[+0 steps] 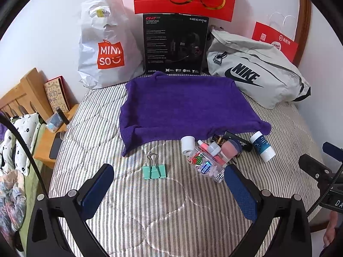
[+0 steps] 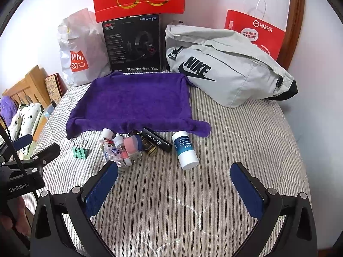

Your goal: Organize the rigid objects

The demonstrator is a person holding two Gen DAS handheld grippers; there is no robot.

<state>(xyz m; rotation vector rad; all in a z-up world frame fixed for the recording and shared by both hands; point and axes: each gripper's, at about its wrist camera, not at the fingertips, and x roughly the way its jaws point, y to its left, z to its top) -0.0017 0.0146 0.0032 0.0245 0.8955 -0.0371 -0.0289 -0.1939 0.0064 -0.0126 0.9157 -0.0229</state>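
Left wrist view: the left hand-held gripper is wide open and holds nothing — so is the right hand-held gripper. A fuzzy purple towel lies flat on the striped bed. Just before it sit a green metal clip and a round white bottle. The grey bag says NIKE.

A mint binder clip is lying apart on the striped bed; a white bottle, black tube and small clustered containers are resting by the purple towel's edge.
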